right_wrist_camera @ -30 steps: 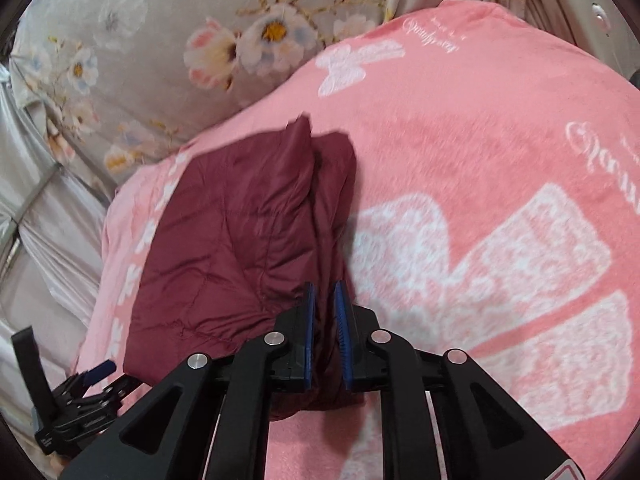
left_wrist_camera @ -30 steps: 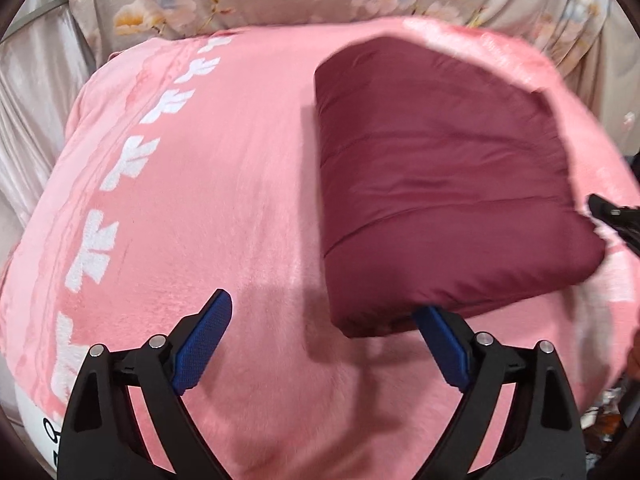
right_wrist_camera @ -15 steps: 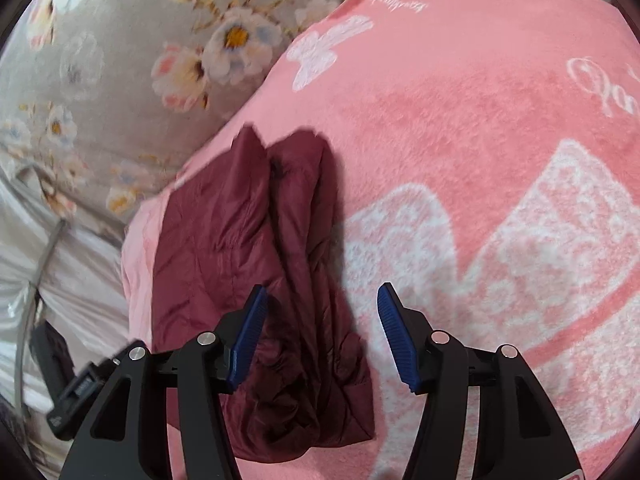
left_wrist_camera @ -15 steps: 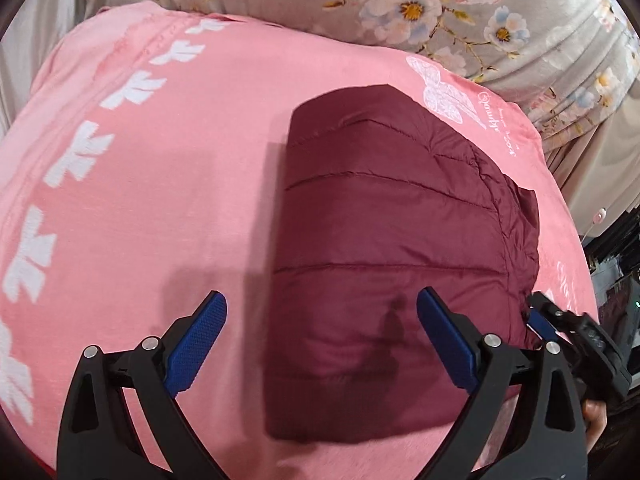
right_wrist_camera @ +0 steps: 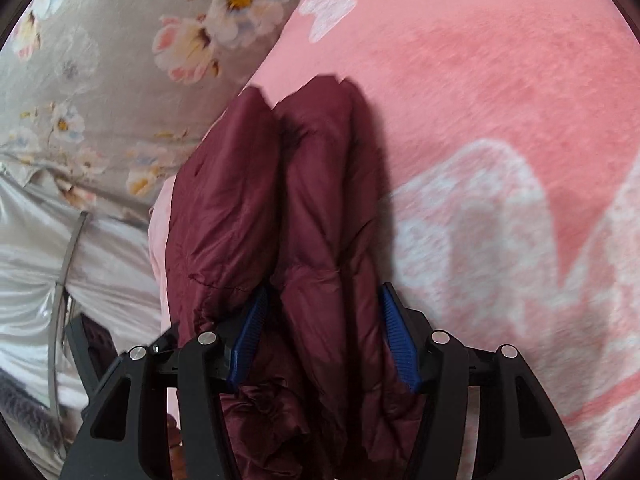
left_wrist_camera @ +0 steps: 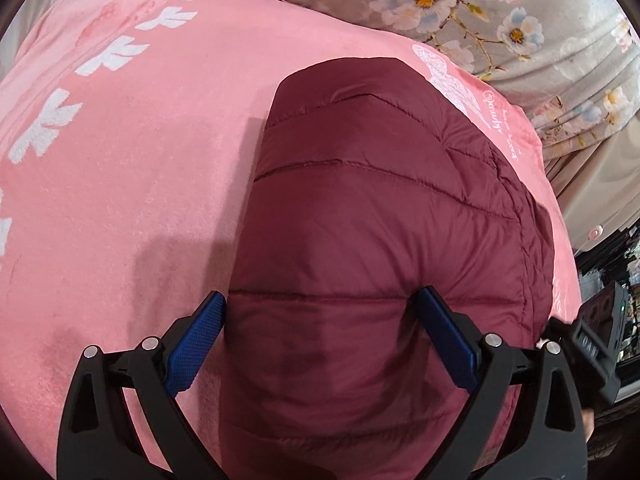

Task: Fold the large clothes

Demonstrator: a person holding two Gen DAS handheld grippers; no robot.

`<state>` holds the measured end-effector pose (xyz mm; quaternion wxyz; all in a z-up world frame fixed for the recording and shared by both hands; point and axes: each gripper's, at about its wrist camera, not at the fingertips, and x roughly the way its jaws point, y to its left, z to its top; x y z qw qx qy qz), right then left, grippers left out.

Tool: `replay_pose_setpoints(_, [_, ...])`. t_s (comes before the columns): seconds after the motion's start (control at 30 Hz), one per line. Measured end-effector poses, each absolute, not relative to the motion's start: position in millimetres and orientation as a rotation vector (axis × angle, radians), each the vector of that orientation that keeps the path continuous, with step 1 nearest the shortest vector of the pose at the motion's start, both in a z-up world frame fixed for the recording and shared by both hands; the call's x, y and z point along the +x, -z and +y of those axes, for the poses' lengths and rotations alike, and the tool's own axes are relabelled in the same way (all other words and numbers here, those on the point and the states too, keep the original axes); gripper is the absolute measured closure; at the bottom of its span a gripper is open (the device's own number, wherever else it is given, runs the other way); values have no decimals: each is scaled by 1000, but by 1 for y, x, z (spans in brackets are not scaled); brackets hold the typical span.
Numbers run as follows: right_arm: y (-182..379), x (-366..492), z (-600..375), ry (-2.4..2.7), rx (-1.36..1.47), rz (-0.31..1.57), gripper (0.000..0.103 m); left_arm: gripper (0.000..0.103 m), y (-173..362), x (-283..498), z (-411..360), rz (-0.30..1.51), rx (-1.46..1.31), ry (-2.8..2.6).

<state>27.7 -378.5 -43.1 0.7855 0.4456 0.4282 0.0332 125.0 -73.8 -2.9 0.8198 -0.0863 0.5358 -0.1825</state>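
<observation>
A maroon quilted jacket (left_wrist_camera: 380, 216) lies folded into a thick block on a pink blanket (left_wrist_camera: 140, 160). My left gripper (left_wrist_camera: 324, 320) hangs open just over the jacket's near end. Its blue pads stand wide, one at the jacket's left edge and one on its top. In the right wrist view the jacket (right_wrist_camera: 320, 184) shows its stacked side folds. My right gripper (right_wrist_camera: 322, 320) is open and straddles the outer fold: one pad sits in the crease between two folds, the other beside the outer edge. Whether the pads touch the cloth is unclear.
A grey floral curtain (left_wrist_camera: 520, 20) hangs behind the bed, seen as the floral curtain (right_wrist_camera: 100, 80) in the right wrist view. Silvery fabric and a metal rod (right_wrist_camera: 68, 256) lie at the bed's side. Dark clutter (left_wrist_camera: 612, 280) stands past the blanket's right edge. White butterfly prints (right_wrist_camera: 500, 240) cover the blanket.
My right gripper was shut on the jacket's edge, then let go and opened, and now sits lower around the outer fold. My left gripper moved from beside the jacket to over its near end.
</observation>
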Motion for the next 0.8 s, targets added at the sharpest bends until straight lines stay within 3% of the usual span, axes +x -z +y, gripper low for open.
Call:
replay_pose_setpoints(0.17, [48, 31, -373, -60, 928, 913, 48, 5, 14, 130, -80, 1152, -217, 393])
replay_pose_setpoints(0.5, [50, 28, -365, -32, 838, 849, 81, 6, 12, 122, -109, 1085, -102, 345])
replay_pose_setpoints(0.6, [43, 27, -362, -9, 809, 847, 88, 22, 1, 115, -114, 1051, -70, 364])
replay_pose_setpoints(0.67, [34, 25, -360, 15, 777, 844, 90, 40, -10, 109, -117, 1015, -28, 376])
replay_pose_setpoints(0.77, [21, 19, -358, 44, 747, 820, 92, 59, -28, 101, -119, 971, -5, 421])
replay_pose_setpoints(0.8, [16, 16, -357, 50, 743, 812, 92, 61, -33, 99, -118, 964, -5, 438])
